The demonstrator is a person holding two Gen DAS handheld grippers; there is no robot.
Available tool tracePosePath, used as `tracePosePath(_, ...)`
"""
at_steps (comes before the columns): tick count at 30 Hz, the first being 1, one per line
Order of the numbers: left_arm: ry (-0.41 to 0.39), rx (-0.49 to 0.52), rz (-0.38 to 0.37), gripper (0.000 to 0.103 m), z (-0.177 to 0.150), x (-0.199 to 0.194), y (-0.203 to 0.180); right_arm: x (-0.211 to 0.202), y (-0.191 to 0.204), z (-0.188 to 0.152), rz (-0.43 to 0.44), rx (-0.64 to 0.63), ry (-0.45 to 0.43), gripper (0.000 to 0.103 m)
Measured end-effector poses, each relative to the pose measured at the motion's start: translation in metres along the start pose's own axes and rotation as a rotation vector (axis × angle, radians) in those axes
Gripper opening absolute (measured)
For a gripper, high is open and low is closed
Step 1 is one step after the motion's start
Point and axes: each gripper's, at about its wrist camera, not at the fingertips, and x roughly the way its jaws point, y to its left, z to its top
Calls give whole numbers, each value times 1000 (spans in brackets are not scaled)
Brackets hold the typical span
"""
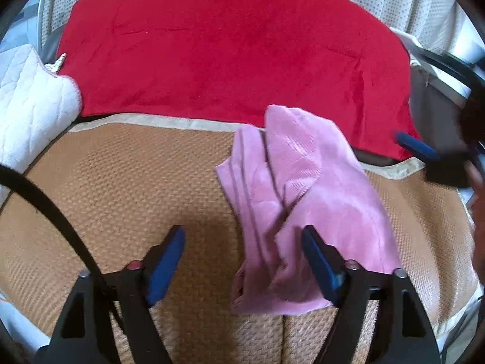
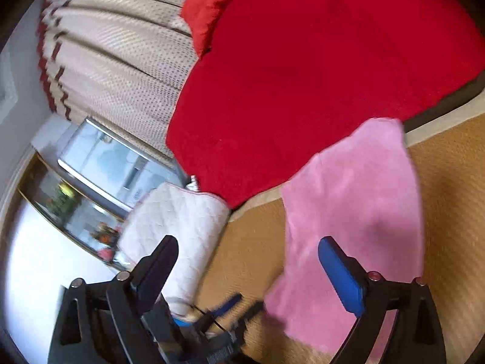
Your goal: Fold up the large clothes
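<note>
Here, the pink cloth (image 1: 306, 200) is lying bunched on the tan mat (image 1: 127, 182), just beside the red blanket (image 1: 224, 48). The left gripper (image 1: 244, 257) and the right gripper (image 2: 247, 270) are both gaping wide, holding nothing.

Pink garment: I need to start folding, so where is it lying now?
In the left wrist view the pink garment lies crumpled on the woven mat, right of centre, its far end overlapping the red blanket.
</note>
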Motion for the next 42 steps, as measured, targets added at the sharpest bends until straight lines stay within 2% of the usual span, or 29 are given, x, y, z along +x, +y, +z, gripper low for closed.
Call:
tracePosePath(4, 83, 69, 28, 84, -13, 32, -10, 75, -23, 40, -9, 89, 135, 97)
tracePosePath(6, 82, 42, 13, 88, -19, 40, -3, 118, -34, 52, -40, 106, 184, 97)
tracePosePath(8, 82, 26, 9, 92, -19, 40, 1, 154, -43, 56, -29, 137, 242, 96)
tracePosePath(9, 84, 29, 11, 92, -19, 42, 2, 175, -51, 55, -47, 165, 275, 96)
tracePosePath(11, 80, 48, 25, 92, -19, 40, 1, 203, -63, 45, -183, 177, 341, 96)
tracePosePath(12, 80, 53, 27, 92, -18, 38, 0, 209, -62, 41, -217, 151, 350, 96)
tracePosePath(15, 76, 45, 10, 92, -18, 29, 3, 193, -42, 40, -214, 120, 296, 96)
tracePosePath(19, 25, 2, 5, 91, -14, -1, 10, 130, -5, 29, -125, 61, 205, 96)
tracePosePath(22, -14, -1, 4, 91, -13, -23, 12, 63, 32, 2, -133, -69, 100, 96)
tracePosePath(25, -56, -3, 16, 91, -17, -49, 8, 23, 54, -21, -114, -146, 73, 97)
tracePosePath(27, -56, -15, 13, 91, -15, -48, 8, 4, 61, -37, -91, -170, 63, 98)
tracePosePath(31, -41, -5, 2, 92, -9, -27, 5, -13, 42, -55, -85, -111, 35, 98)
tracePosePath(34, 121, 94, 111, 92, -18, 19, -1, -9, -1, -78, -7, 45, 46, 98)
tracePosePath(36, 147, 85, 111, 92, -23, 29, 7, 6, -29, -96, -17, 100, 95, 98)
tracePosePath(38, 137, 51, 70, 92, -17, 19, 15, 11, -46, -108, -10, 111, 81, 98)
tracePosePath(42, -4, 16, 49, 92, 28, -19, 19, 4, -45, -107, 33, 95, 27, 98)
